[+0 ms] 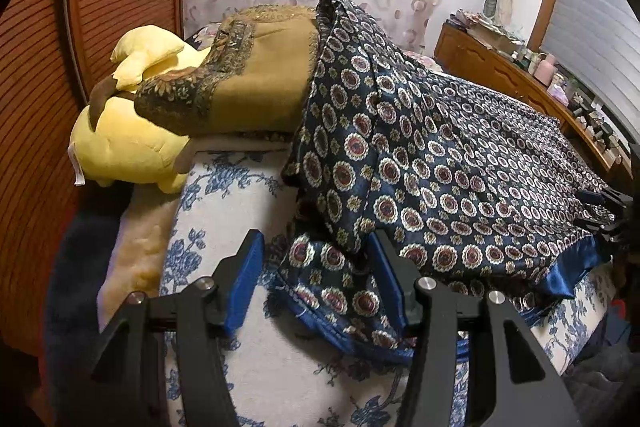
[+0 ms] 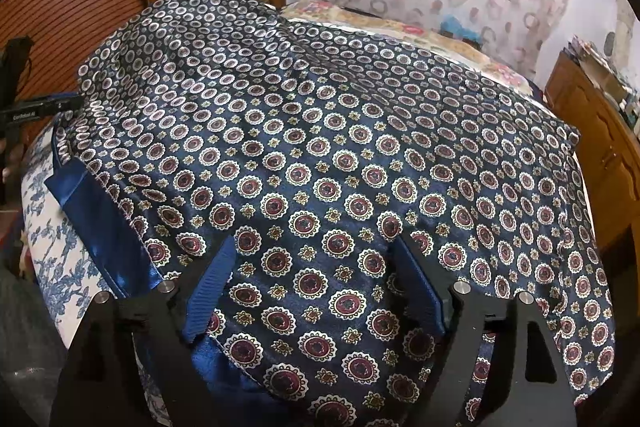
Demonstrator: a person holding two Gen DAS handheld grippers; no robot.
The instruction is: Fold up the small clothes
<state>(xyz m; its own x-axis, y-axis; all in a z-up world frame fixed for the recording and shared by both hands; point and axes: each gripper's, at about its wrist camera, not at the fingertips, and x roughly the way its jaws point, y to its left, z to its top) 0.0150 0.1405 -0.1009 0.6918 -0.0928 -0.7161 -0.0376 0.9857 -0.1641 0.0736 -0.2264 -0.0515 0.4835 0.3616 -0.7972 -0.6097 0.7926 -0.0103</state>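
Note:
A dark blue satin cloth (image 1: pixel 460 163) with round red-and-white medallions lies spread over the bed, its far end draped up over a pile. It fills the right wrist view (image 2: pixel 320 147). My left gripper (image 1: pixel 316 247) is open, its blue fingers (image 1: pixel 248 279) either side of a bunched corner of the cloth (image 1: pixel 340 291). My right gripper (image 2: pixel 316 255) is open, its fingers (image 2: pixel 212 291) spread over the cloth's near edge beside a plain blue hem (image 2: pixel 104 223). The cloth lies between both pairs of fingers, not clamped.
A yellow plush toy (image 1: pixel 128 143) and an ochre patterned blanket (image 1: pixel 256 87) lie at the bed's far left. The bed sheet (image 1: pixel 224 211) is white with blue flowers. A wooden slatted wardrobe (image 1: pixel 40 67) stands left; a cluttered wooden dresser (image 1: pixel 520 67) stands right.

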